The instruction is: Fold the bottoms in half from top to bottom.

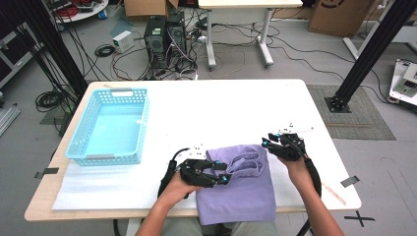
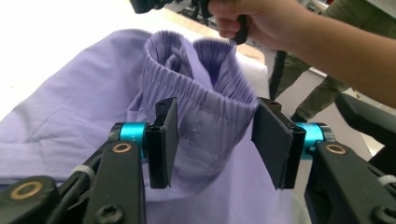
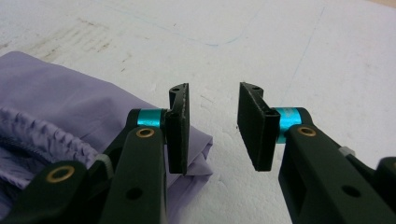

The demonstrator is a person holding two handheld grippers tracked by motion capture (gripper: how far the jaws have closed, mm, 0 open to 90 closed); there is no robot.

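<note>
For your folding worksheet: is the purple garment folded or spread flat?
Folded: the garment lies as a compact rectangle, layered edges at its corner, waistband doubled over.

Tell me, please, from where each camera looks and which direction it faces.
High view: above the person's side, facing forward and down on the white table; both forearms enter below.
Left gripper view: rides the left gripper, jaws open around the purple garment; the other hand shows beyond.
Right gripper view: rides the right gripper, open above the table.
All share the garment.

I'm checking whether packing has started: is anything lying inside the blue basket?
No. The blue basket shows a bare floor in the high view, while the purple garment lies on the table beside it.
</note>
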